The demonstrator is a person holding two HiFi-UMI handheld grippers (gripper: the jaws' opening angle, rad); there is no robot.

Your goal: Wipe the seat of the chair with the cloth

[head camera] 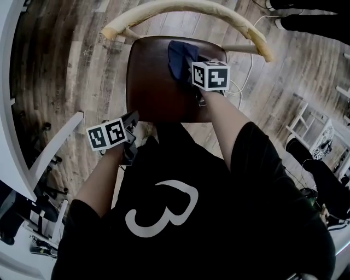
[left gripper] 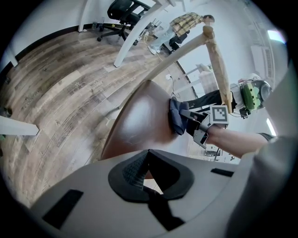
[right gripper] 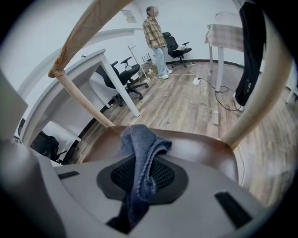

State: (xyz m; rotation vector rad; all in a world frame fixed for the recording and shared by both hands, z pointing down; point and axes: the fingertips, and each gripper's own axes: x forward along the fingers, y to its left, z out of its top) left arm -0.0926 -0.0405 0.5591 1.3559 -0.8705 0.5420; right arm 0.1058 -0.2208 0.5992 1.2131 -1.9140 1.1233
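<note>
Right jaws: we see the right gripper (right gripper: 139, 188) clamped on the cloth (right gripper: 139, 139), with the fabric pinched between the two dark ribbed pads (right gripper: 160, 174).
Left jaws: the left gripper (left gripper: 148, 176) has its jaws drawn together at the tips with nothing between them.
Cloth, shape and material: dark blue, soft and knit-like with a stitched hem. It is bunched into a narrow folded strip.
Cloth, axis: we read its long axis as running out of the right jaws along the gripper's own line, from near to far. The free end is folded over and droops onto the seat.
Cloth, place: in the head view the cloth (head camera: 179, 57) sits on the far right part of the seat (head camera: 153, 82), close to the backrest (head camera: 191, 8), just ahead of the right gripper (head camera: 188, 71).
Seat: dark brown, smooth and glossy, with rounded corners and a slight dish.
Backrest: a pale, curved wooden rail on slim pale posts, arching round the far side.
Left gripper, place: the left gripper (head camera: 133, 117) is at the near left corner of the seat. We cannot tell whether it touches it.
Floor: grey-brown wood planks (head camera: 82, 65).
Beyond: a person in a plaid shirt (right gripper: 151, 28) stands far off, beside black office chairs (right gripper: 177, 46).
</note>
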